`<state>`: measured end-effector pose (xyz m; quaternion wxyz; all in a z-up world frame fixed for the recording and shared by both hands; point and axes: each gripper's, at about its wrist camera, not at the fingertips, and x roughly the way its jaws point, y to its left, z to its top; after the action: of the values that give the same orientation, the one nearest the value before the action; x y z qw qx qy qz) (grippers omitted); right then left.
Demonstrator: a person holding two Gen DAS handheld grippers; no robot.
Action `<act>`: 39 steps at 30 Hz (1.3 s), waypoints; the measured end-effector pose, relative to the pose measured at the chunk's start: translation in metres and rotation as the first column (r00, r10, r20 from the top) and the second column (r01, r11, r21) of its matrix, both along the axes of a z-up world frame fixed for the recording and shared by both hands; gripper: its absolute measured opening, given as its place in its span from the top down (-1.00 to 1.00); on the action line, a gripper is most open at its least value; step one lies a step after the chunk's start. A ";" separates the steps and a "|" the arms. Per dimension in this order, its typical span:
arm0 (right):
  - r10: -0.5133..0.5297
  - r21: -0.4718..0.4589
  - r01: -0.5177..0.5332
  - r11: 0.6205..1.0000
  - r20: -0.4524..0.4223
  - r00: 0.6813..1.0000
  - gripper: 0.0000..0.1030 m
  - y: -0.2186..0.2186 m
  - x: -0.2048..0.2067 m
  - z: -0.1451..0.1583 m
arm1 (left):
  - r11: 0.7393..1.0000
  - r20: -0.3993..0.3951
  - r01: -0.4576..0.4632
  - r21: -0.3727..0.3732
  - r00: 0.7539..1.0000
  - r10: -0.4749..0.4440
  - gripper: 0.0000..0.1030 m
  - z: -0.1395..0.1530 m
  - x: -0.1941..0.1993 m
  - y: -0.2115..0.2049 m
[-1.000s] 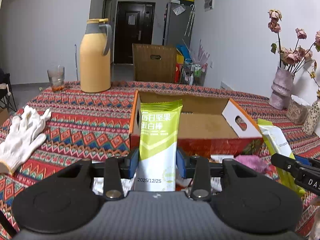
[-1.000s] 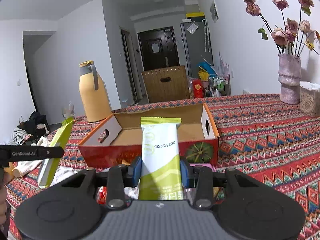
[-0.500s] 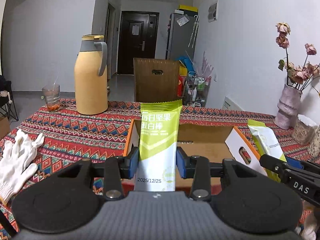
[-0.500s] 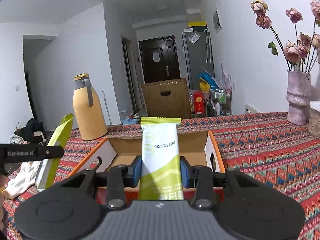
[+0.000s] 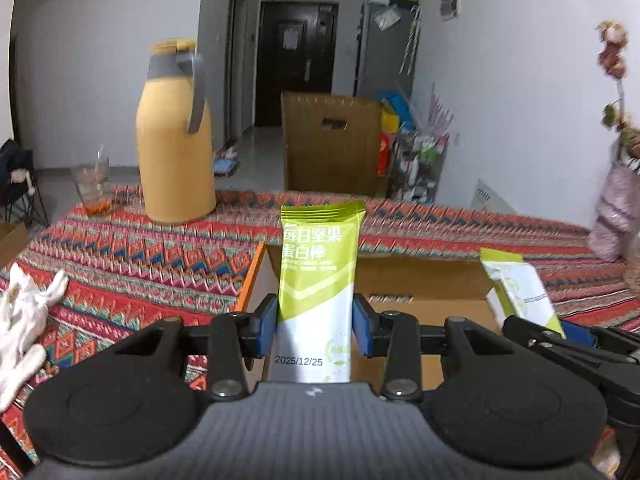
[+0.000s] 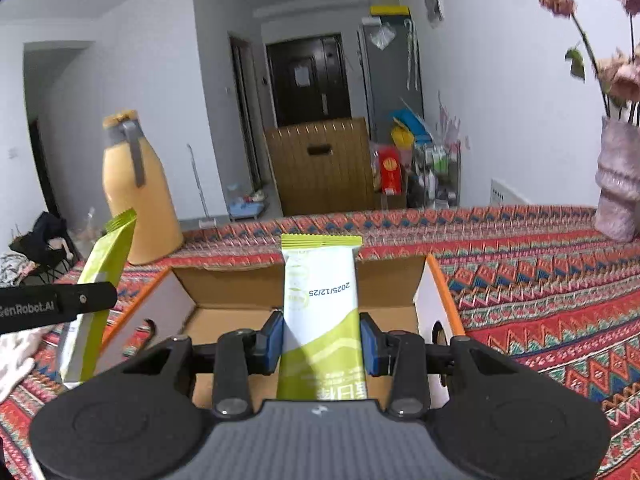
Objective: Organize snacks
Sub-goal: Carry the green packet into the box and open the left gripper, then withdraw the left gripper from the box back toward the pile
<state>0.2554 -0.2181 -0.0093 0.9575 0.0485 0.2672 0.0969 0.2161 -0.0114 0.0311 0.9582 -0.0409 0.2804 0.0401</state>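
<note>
Green-and-white snack bar wrappers are held upright in both grippers. At the lower centre of the left wrist view, the left gripper is clamped on a protein bar, its blue pads pressed against the packet's two edges, the printed date seen near the bottom. Behind it an open cardboard box is seen on the patterned tablecloth. At the lower right of that frame the right gripper is seen gripping a second bar. In the right wrist view the same second bar is seen at centre, above the box's open interior, with its date printed upside down. A yellow jug is placed at the upper left, a glass beside it, a white glove at the left edge, and a vase of dried flowers at the right edge
</note>
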 end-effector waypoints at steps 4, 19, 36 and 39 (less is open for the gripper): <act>-0.028 -0.004 0.028 1.000 -0.012 1.000 0.26 -0.005 0.007 -0.015 | 1.000 -0.046 -0.020 0.004 0.999 0.020 0.24 -0.022 0.014 0.001; -0.036 0.019 0.036 0.999 -0.019 0.999 -0.69 -0.010 0.006 -0.020 | 1.000 -0.022 -0.027 -0.008 0.999 0.027 -0.64 -0.032 0.014 0.004; -0.064 0.065 0.061 0.996 0.050 0.997 -1.00 -0.022 -0.012 -0.003 | 0.998 0.046 -0.063 -0.018 0.997 0.064 -1.00 -0.015 0.000 0.007; -0.064 0.064 0.059 0.996 0.071 0.995 -1.00 -0.022 -0.015 0.004 | 0.998 0.059 -0.067 -0.009 0.996 0.068 -1.00 -0.008 -0.004 0.006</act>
<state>0.2400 -0.2403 -0.0052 0.9673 0.0825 0.2272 0.0772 0.2122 -0.0056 0.0230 0.9640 -0.0550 0.2504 0.0703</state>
